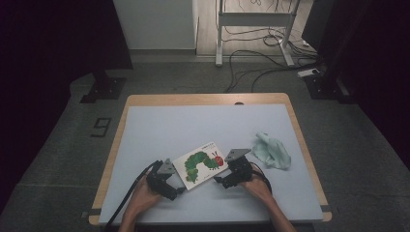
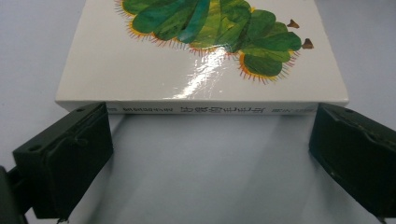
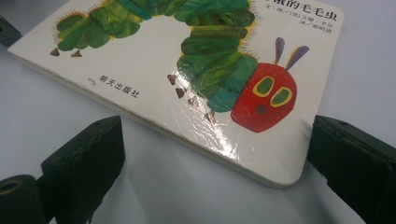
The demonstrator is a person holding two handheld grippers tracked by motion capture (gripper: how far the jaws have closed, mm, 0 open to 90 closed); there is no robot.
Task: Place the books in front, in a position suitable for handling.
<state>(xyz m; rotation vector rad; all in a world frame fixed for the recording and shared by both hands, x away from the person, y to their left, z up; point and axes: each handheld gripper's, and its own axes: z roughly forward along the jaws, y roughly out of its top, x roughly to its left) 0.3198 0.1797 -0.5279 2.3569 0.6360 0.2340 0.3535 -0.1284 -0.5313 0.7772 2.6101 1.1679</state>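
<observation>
Barely begun: both claws flank the closed picture book, neither gripping it.

Left claw [image 2: 210,144] stands wide open, holding nothing, its jaws level with the two ends of the book's spine edge, which lies just ahead of them; right claw [image 3: 215,163] is likewise spread wide and empty, with the rounded cover corner by the red caterpillar head just ahead between its jaws. The book [image 1: 200,164] lies flat and shut on the worktop [image 1: 159,125] between the two claws. Beyond the right claw, a crumpled pale cloth [image 1: 271,151] sits apart, untouched. Judging by this, gripping, lifting or opening all remain to do.

Table [image 1: 159,125] with book [image 1: 201,163], cloth [image 1: 271,150]
</observation>
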